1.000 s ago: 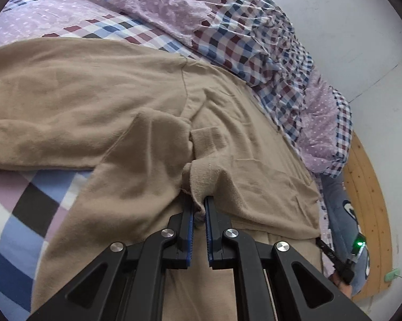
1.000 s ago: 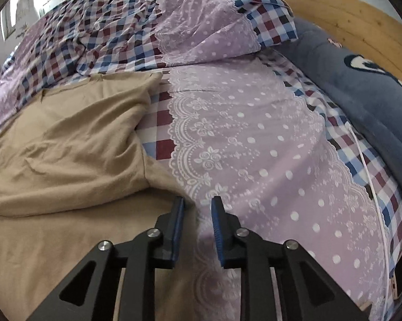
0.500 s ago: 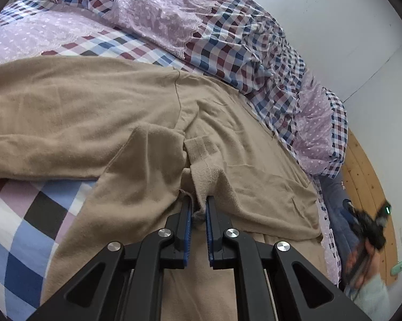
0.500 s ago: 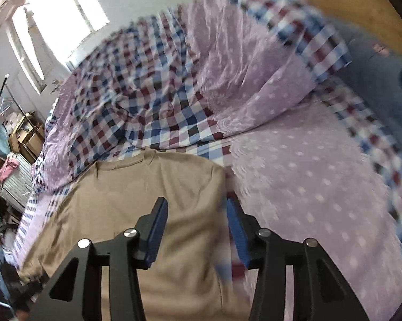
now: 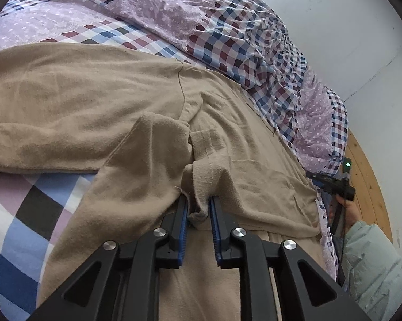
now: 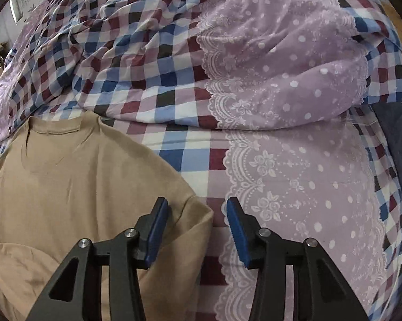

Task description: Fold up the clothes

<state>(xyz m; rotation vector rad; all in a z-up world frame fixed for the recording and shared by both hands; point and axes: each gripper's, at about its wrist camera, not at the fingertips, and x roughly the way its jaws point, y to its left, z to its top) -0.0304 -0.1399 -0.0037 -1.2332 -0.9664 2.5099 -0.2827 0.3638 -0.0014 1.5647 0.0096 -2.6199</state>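
The tan sweater [image 5: 99, 101] lies spread on the bed [image 6: 294, 176]. The left claw [image 5: 198, 214] is opening, a cuff [image 5: 201, 208] loose between its pads. The right claw [image 6: 198, 227] stands half open, empty, over the sweater's shoulder edge.

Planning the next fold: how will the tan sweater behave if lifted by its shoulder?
The tan sweater is probably floppy: its cuff droops between the left gripper's opening jaws. Its fuzzy knit likely grips the pads. It wrinkles, so expect bunching.
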